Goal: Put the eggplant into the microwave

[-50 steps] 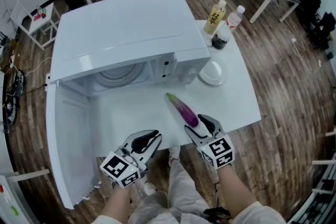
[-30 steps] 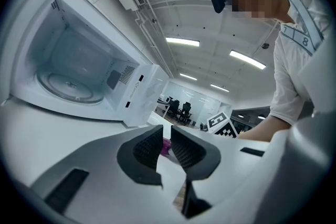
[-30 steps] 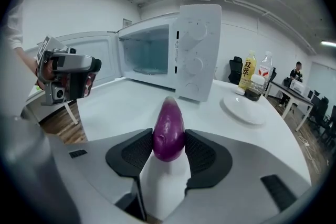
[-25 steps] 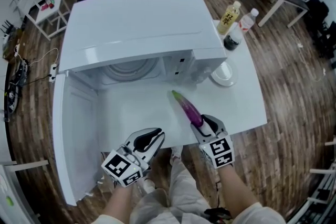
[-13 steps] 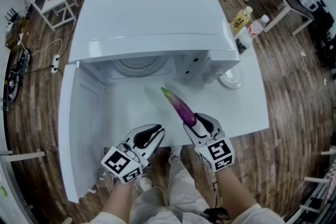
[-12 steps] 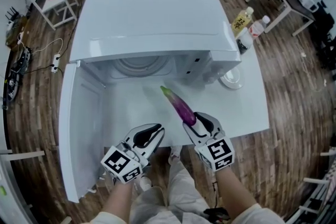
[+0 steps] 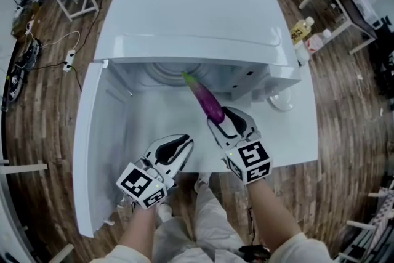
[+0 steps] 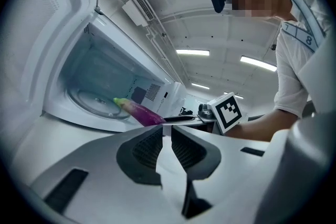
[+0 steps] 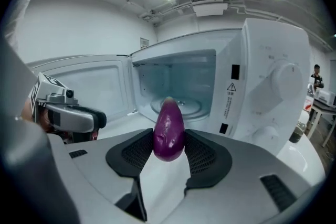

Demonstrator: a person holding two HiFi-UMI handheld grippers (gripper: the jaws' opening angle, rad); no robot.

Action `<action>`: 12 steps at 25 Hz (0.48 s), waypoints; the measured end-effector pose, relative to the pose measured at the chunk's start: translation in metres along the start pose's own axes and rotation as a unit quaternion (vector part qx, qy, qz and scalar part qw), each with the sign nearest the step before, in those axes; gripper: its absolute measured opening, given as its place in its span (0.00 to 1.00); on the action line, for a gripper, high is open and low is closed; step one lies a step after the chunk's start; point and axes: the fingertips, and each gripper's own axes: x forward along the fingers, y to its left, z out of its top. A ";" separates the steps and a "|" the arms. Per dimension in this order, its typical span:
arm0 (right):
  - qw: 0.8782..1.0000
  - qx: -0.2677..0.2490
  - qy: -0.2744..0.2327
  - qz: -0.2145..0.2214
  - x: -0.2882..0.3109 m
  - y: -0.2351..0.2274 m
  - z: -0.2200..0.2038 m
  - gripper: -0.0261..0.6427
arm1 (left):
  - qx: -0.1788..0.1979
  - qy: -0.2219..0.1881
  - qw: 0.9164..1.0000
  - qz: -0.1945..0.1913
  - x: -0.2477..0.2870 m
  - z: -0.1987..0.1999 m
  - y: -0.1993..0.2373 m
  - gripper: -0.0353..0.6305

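My right gripper (image 7: pixel 220 121) (image 9: pixel 168 152) is shut on the purple eggplant (image 7: pixel 205 100) (image 9: pixel 168 131), whose green tip points at the mouth of the white microwave (image 7: pixel 191 28) (image 9: pixel 252 81). The eggplant's tip hangs just at the front of the cavity, above the glass turntable (image 7: pixel 165 71) (image 9: pixel 181 107). The microwave door (image 7: pixel 92 145) (image 9: pixel 84 86) stands swung wide to the left. My left gripper (image 7: pixel 177 151) (image 8: pixel 167 140) hovers low over the table in front of the door, shut with nothing between its jaws. The left gripper view also shows the eggplant (image 8: pixel 137 112) from the side.
A white table (image 7: pixel 289 138) carries the microwave. Right of the microwave stand a yellow-labelled bottle (image 7: pixel 300 29), a clear bottle (image 7: pixel 315 42) and a white bowl (image 7: pixel 282 100). Chairs and desks stand on the wood floor (image 7: pixel 345 101) around.
My right gripper has carried the eggplant up and forward, from over the table's front to the microwave's mouth. The left gripper shifted slightly and stays shut.
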 end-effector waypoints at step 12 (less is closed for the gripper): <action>1.000 0.008 0.000 0.001 0.059 -0.004 0.028 0.35 | 0.010 -0.011 0.999 0.048 0.005 0.012 0.028 0.13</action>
